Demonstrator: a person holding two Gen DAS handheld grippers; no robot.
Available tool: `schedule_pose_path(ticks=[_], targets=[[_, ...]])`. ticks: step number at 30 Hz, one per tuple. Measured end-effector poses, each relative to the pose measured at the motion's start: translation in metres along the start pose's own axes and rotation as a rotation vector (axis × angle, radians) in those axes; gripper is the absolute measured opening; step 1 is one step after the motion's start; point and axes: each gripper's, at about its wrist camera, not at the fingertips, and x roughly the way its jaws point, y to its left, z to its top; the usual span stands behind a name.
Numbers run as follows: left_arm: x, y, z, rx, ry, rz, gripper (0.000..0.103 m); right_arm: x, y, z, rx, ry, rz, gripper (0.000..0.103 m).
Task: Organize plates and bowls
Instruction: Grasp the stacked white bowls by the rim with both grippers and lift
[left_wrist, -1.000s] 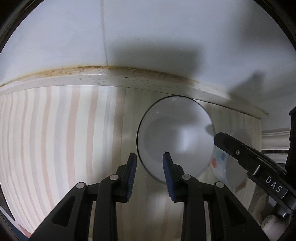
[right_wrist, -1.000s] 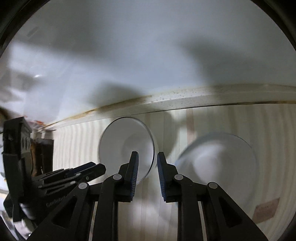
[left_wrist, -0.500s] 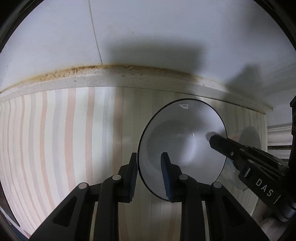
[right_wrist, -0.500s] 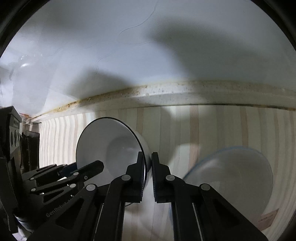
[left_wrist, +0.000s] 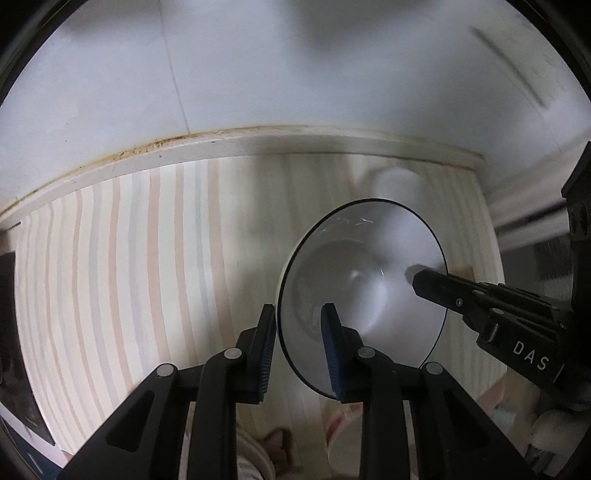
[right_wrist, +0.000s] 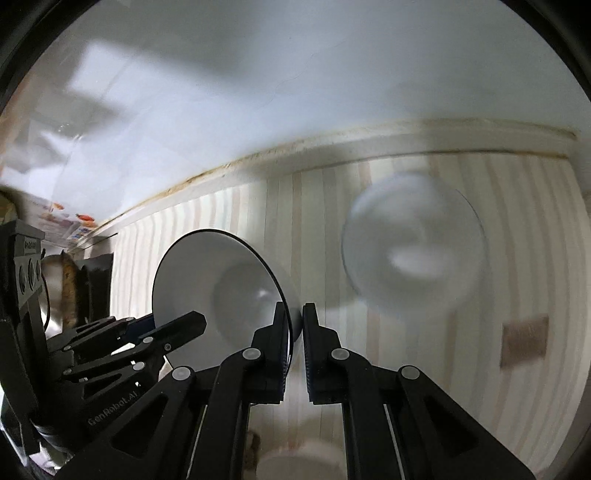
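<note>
On the left, the left gripper clamps the near rim of a white bowl with a thin dark edge, 1 blue-padded finger outside the rim and the other inside. The bowl hangs tilted above the pastel-striped tabletop, its inside turned toward the camera.

Further right, the right gripper pinches the opposite rim of that bowl, its jaws nearly together with only the thin wall between them. So both grippers carry 1 bowl between them.

To the right of the bowl, in the right wrist view, a second pale round dish lies on the tabletop, too blurred to tell plate from bowl. A small brown patch sits near it, toward the right edge.
</note>
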Motion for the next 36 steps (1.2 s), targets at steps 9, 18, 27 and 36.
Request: schedule_pose_path(ticks=[9, 18, 27, 36], targets=[[-0.020, -0.027, -0.069, 0.094, 0.026, -0.029, 0.023, -0.050, -0.002, -0.092, 0.049, -0.013, -0.001, 0.009], [0.003, -0.049, -0.114, 0.147, 0.118, -0.038, 0.023, -0.055, -0.026, -0.172, 0.114, 0.046, -0.010, 0.009], [0.037, -0.062, -0.125, 0.182, 0.175, 0.002, 0.023, -0.032, -0.053, -0.195, 0.163, 0.100, -0.021, 0.010], [0.050, -0.065, -0.127, 0.191, 0.198, 0.035, 0.023, -0.014, -0.065, -0.201, 0.178, 0.136, -0.018, 0.010]])
